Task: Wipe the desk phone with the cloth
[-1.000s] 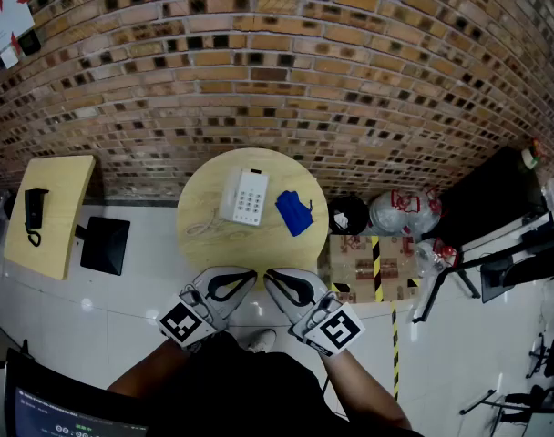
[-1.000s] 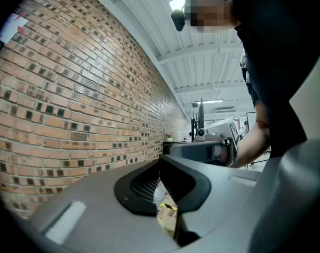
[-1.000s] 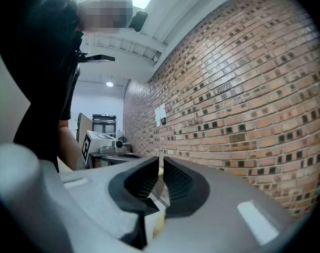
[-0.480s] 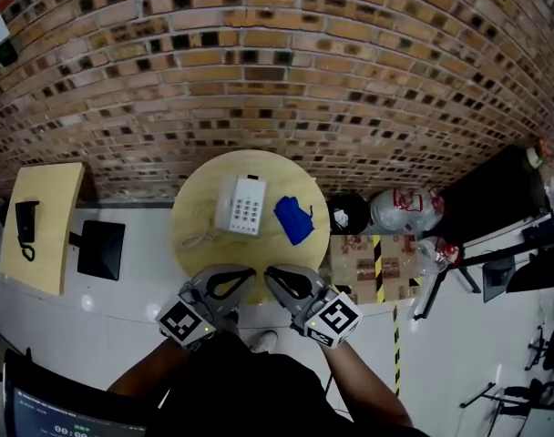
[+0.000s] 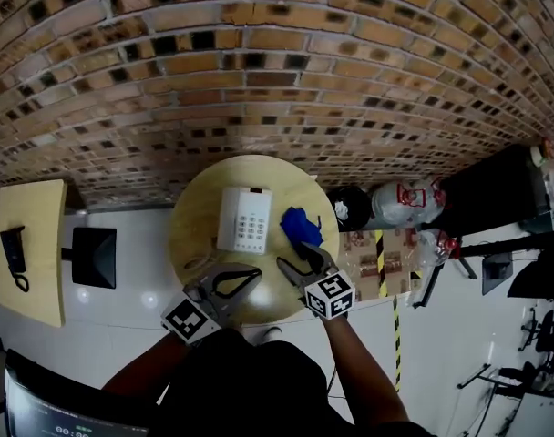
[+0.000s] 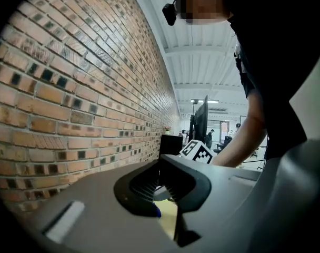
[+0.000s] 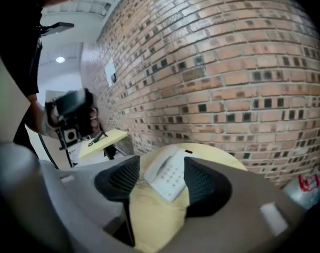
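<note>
A white desk phone (image 5: 244, 219) lies on the round wooden table (image 5: 197, 235), and a crumpled blue cloth (image 5: 302, 225) sits just to its right. My right gripper (image 5: 301, 257) reaches over the table's near right part, its tips just short of the cloth. Its jaws are opening with nothing between them. Seen from the right gripper (image 7: 162, 181), the phone (image 7: 168, 176) shows beyond the spread pads. My left gripper (image 5: 254, 272) hangs at the table's near edge, shut and empty. In the left gripper view its pads (image 6: 149, 186) meet over the tabletop.
A brick wall (image 5: 277, 89) rises behind the table. To the left stand a yellow side table (image 5: 40, 244) carrying a black handset (image 5: 13, 248), and a black square object (image 5: 94, 256). Right of the table are a black bin (image 5: 350, 209), plastic bags (image 5: 400, 203), a cardboard box (image 5: 373, 255) and a dark desk (image 5: 496, 189).
My right gripper has moved forward over the table toward the blue cloth and its jaws have spread apart. The left gripper has stayed shut near the table's near edge.
</note>
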`<state>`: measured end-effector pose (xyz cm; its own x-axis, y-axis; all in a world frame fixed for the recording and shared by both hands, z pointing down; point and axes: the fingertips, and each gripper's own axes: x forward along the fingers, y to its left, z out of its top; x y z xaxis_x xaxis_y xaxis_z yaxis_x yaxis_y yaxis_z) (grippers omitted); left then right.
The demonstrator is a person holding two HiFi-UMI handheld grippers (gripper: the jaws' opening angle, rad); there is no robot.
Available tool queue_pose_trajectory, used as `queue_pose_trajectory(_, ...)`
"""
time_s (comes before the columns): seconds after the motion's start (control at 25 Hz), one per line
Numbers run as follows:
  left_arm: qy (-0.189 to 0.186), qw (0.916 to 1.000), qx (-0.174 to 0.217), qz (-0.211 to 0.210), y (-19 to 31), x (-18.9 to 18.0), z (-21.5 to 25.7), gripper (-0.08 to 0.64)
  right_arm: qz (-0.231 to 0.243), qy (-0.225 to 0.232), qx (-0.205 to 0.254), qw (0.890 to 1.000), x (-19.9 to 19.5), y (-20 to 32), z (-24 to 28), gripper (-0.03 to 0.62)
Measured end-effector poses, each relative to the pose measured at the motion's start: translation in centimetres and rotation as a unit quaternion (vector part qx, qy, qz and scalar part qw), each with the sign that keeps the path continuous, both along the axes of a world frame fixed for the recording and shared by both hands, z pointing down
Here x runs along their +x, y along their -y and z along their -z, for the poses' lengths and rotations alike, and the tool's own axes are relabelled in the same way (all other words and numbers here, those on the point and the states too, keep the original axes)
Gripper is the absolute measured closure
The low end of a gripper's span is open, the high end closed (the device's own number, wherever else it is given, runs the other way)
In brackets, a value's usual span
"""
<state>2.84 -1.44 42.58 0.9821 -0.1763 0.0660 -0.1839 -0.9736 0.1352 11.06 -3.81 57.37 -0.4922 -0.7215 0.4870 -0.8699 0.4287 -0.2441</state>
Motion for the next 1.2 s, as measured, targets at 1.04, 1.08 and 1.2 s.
queue_pose_trajectory(1.04,0.042,0.9982,-0.043,-0.004,3.2,-2.6,-5.6,0.552,-0.041,-0.142,-0.255,0.956,10.3,6.5,-22.7,0.503)
queue_pose_trajectory(1.08,0.043,0.998,-0.046,-0.001,3.3,-2.7,-5.6,0.552,-0.034,-0.136,-0.243,0.96,9.7,7.0,-22.0,0.503)
queue_pose_trajectory(1.2,0.034,0.9991,-0.028,-0.001,3.5,-2.7,-5.0,0.551,-0.01,-0.121,-0.185,0.975,7.5,10.0,-18.6,0.504)
